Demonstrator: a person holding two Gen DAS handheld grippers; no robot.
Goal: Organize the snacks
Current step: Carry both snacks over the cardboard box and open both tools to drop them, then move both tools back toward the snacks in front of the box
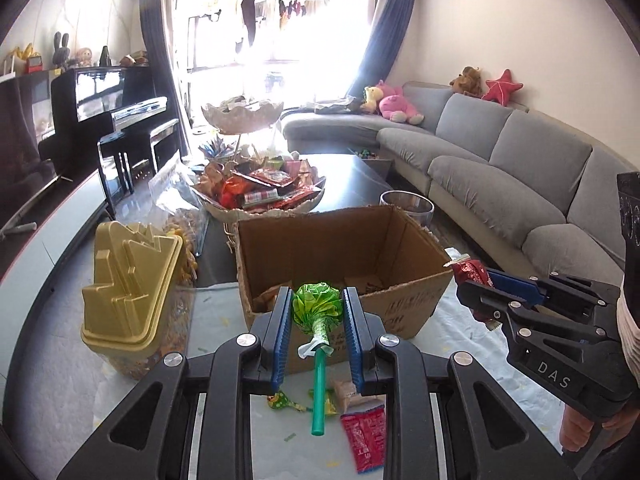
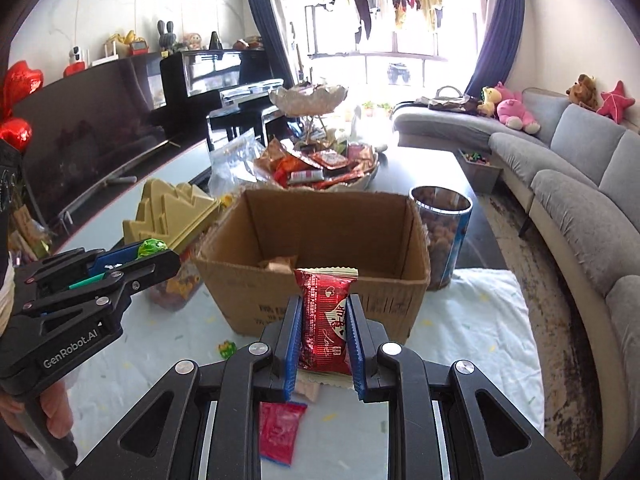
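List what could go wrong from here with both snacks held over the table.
1. The left gripper pinches only the green lollipop by its crinkly wrapped head, with the stick hanging free; it might twist or slip out.
2. The right gripper holds the red snack packet by its edges; it may buckle.
3. The cardboard box looks light and its near wall faces both grippers; a low approach could shove it.
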